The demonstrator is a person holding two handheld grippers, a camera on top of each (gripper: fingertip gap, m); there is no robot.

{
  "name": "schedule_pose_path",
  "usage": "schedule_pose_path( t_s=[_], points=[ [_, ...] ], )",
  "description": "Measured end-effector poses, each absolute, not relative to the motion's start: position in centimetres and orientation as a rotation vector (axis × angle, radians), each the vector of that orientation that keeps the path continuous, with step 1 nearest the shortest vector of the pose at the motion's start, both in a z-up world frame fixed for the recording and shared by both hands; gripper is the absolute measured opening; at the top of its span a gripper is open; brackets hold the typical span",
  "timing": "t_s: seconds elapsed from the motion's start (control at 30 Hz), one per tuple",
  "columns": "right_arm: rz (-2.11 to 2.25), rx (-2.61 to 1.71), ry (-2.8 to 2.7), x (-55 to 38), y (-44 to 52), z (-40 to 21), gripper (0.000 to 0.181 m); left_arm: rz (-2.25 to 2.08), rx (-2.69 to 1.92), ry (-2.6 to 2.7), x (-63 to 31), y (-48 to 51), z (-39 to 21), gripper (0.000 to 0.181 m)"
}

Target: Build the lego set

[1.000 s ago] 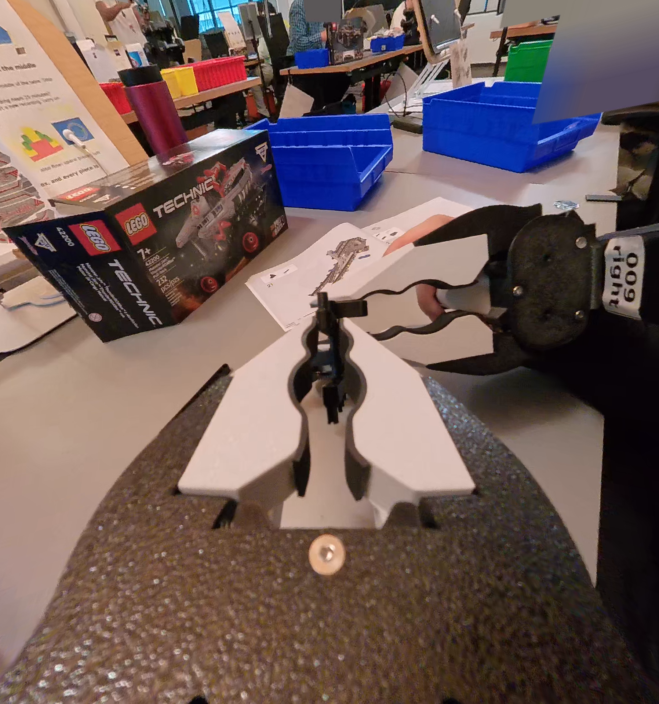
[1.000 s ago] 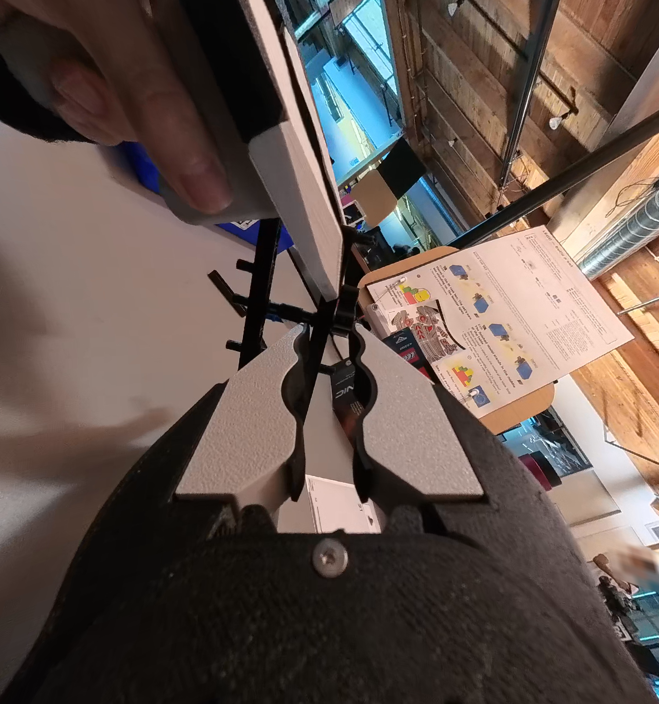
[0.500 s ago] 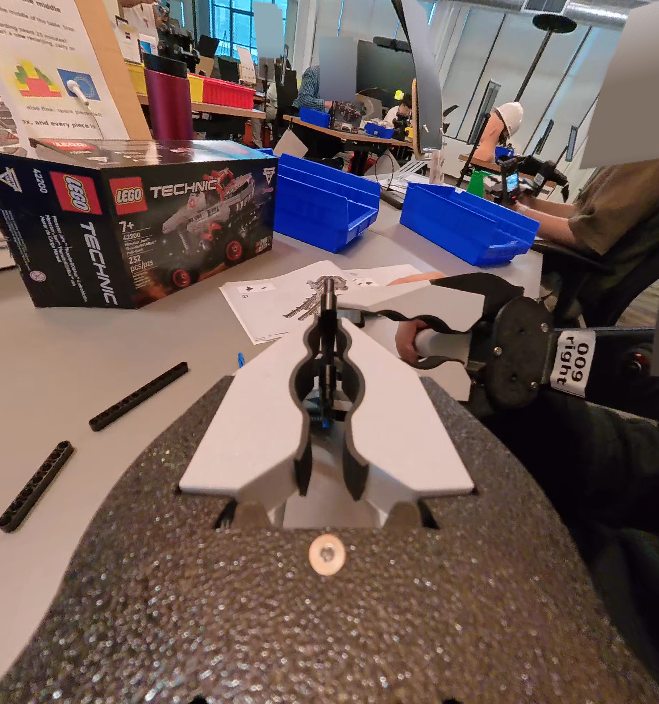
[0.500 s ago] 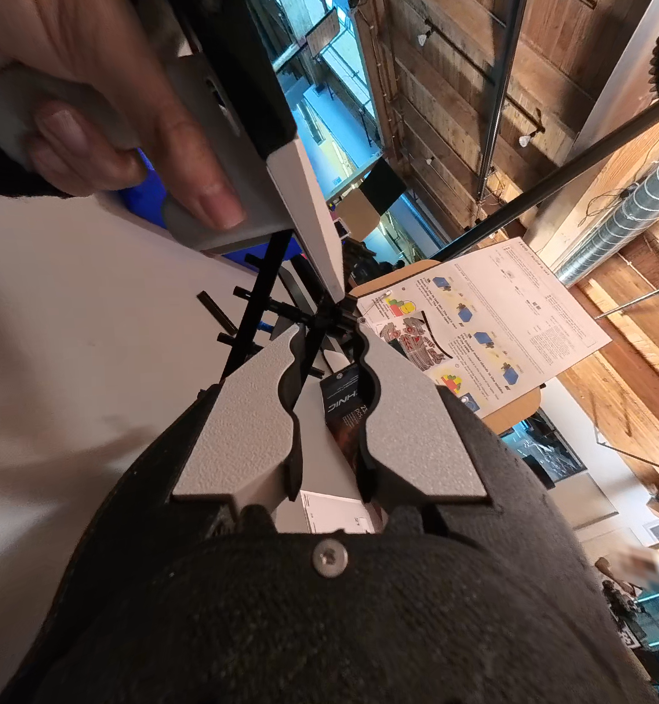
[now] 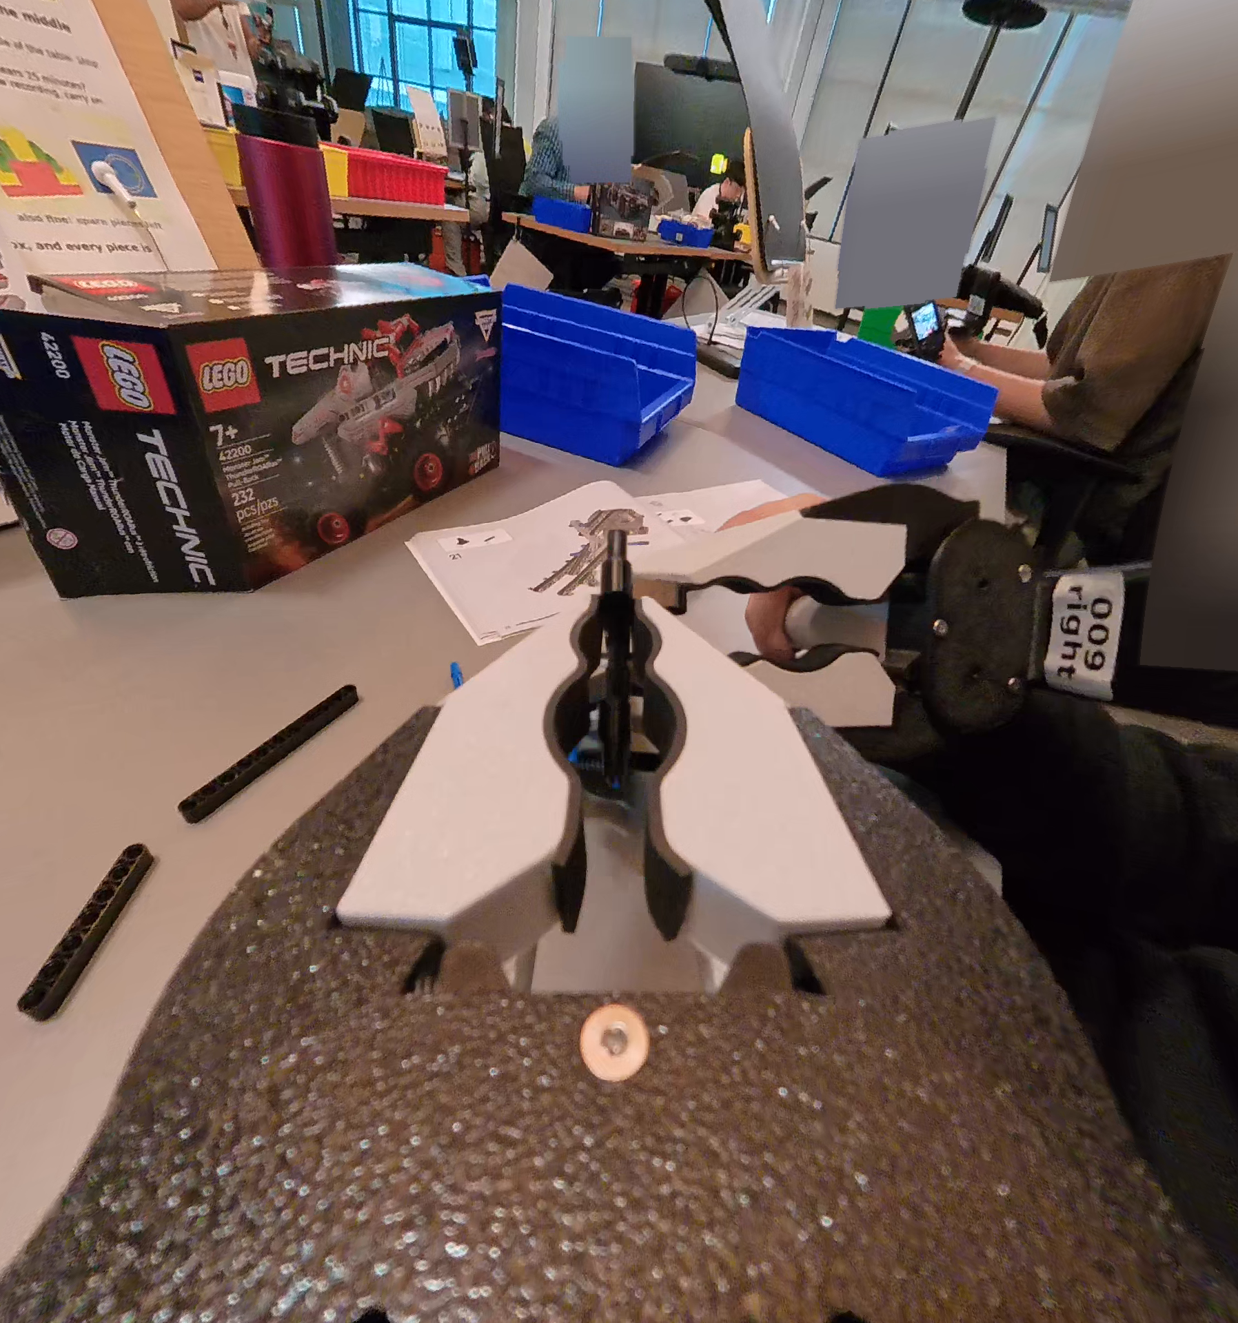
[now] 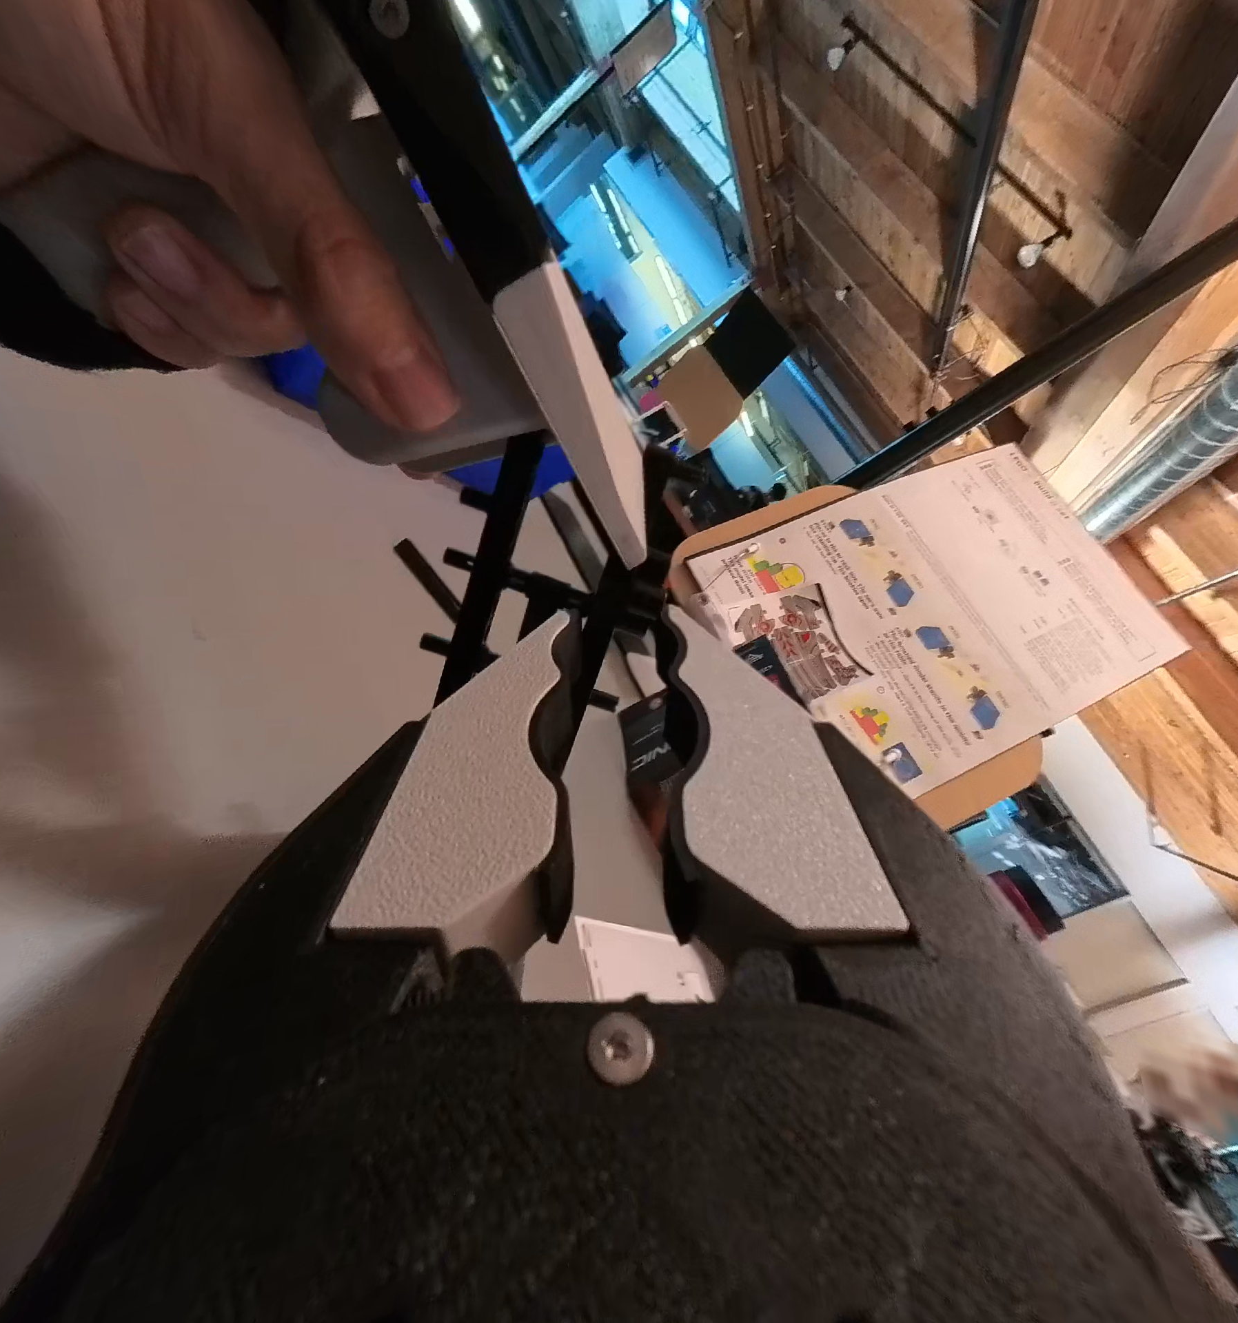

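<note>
Seemingly both claws (image 5: 615, 608) on black assembly (image 5: 615, 687).

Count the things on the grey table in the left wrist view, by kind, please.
Loose long black plastic beams: 2
Blue plastic storage bins: 2
Black cardboard set box: 1
Open white paper instruction booklet: 1
Total: 6

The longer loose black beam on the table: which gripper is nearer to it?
Left. The left gripper is just right of the longer black beam, above the table. The right gripper reaches in from farther right, beyond the left one.
</note>
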State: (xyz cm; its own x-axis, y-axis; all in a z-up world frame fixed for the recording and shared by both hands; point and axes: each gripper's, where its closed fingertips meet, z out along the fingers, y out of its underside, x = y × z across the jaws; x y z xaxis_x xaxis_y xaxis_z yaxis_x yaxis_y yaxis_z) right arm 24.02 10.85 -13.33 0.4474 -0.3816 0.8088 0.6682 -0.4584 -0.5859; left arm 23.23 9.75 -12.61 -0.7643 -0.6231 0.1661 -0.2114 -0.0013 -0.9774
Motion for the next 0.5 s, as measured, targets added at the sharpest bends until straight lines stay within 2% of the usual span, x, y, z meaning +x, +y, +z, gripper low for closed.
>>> schedule_pose_path(
  t_s=[0.17,0.5],
  points=[
    [-1.4,-1.569,-0.296,23.93,10.56,-12.44,0.028,-1.749,-0.818,1.954,23.07,9.53,-12.1,0.005],
    [-1.262,-1.645,-0.285,23.63,10.64,-13.13,0.017,-1.779,-0.774,1.985,22.82,9.52,-12.34,0.005]
  ],
)
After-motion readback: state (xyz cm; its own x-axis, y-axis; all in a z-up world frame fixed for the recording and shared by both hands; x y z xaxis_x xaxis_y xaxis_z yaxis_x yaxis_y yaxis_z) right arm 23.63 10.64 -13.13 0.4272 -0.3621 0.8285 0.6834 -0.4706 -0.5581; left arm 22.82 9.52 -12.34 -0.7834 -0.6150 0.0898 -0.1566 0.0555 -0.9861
